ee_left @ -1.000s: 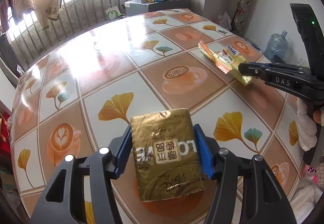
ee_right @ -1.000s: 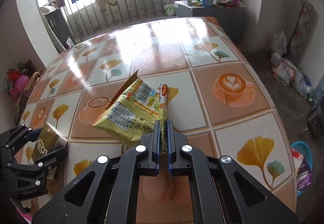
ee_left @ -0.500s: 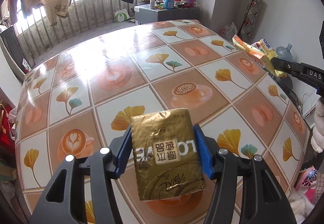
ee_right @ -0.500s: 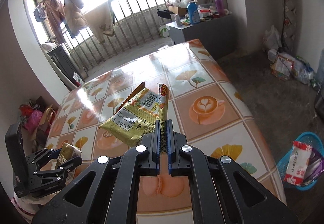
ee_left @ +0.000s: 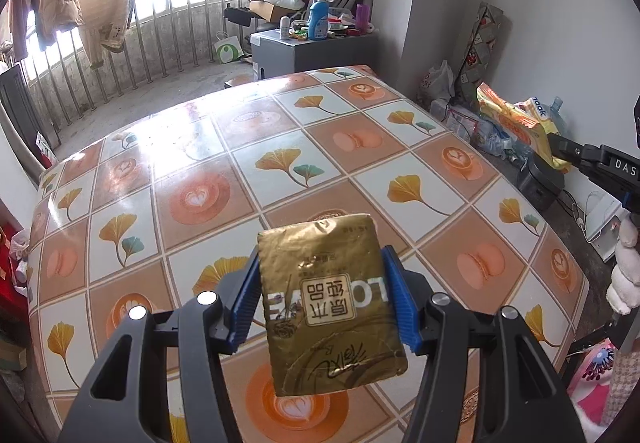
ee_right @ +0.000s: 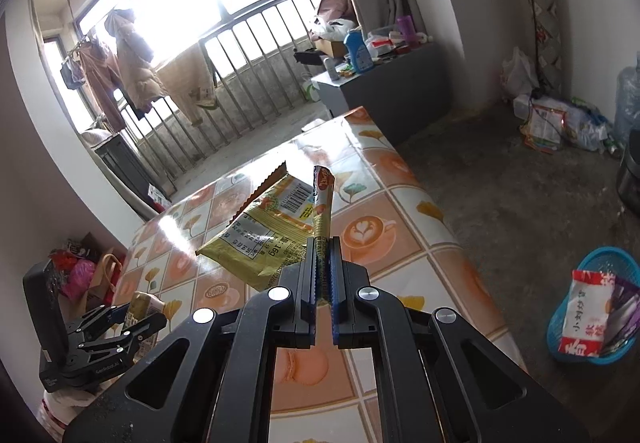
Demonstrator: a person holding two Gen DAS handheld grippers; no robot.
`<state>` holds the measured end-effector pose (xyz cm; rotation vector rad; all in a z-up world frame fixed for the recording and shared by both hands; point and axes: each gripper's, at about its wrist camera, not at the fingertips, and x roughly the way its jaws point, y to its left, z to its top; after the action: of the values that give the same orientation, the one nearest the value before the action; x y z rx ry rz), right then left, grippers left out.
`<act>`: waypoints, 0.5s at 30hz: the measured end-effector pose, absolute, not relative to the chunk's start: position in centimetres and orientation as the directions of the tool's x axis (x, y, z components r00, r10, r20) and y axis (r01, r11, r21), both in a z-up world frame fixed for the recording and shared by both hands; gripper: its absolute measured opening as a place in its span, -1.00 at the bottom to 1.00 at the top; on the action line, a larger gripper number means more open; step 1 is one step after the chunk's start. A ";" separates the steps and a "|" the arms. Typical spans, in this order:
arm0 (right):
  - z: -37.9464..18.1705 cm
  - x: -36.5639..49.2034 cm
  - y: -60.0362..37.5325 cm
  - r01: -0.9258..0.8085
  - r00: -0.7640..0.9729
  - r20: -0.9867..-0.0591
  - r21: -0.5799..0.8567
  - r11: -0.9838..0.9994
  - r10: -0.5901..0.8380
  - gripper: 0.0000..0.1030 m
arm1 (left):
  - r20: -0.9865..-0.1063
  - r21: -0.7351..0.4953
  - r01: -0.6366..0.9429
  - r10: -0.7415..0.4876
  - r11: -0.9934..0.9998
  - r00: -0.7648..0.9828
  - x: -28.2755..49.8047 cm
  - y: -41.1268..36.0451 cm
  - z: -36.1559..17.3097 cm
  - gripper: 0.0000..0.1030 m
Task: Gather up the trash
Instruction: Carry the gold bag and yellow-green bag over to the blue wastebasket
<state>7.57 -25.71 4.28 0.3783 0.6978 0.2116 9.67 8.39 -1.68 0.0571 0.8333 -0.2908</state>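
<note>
Where the left tongs (ee_left: 322, 297) clamp, gold packet (ee_left: 330, 299) (print upside-down).

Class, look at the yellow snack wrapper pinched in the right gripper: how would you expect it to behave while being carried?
The yellow wrapper probably flops: held only by an edge in the right gripper, it sags sideways. It looks flat and empty, so likely light. Its glossy film may slip.

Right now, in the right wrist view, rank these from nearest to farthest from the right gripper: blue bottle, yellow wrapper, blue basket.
1. The yellow wrapper, pinched in the right gripper.
2. The blue basket, on the floor at right, beside the table.
3. The blue bottle, on the grey cabinet beyond the table.
</note>
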 end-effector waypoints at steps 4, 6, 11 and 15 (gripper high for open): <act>4.5 7.4 -26.9 -0.051 0.762 -0.569 0.424 0.904 0.310 -0.93 | -0.728 -0.061 0.301 -0.249 0.952 0.639 10.1 7.1 -1.1 0.09; 4.4 7.3 -27.6 -0.043 0.767 -0.562 0.435 0.899 0.309 -0.93 | -0.725 -0.058 0.316 -0.258 0.947 0.639 10.3 6.3 -0.8 0.09; 4.2 7.0 -29.0 -0.020 0.776 -0.551 0.464 0.886 0.306 -0.93 | -0.724 -0.051 0.371 -0.291 0.927 0.626 11.0 3.8 -0.3 0.09; 4.0 6.3 -30.5 0.003 0.787 -0.541 0.486 0.874 0.298 -0.93 | -0.713 -0.033 0.420 -0.316 0.907 0.626 11.7 1.3 0.6 0.09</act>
<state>6.33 -30.53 4.04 0.4895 0.6517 0.1662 11.68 1.29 0.58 0.1413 0.7887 -0.4242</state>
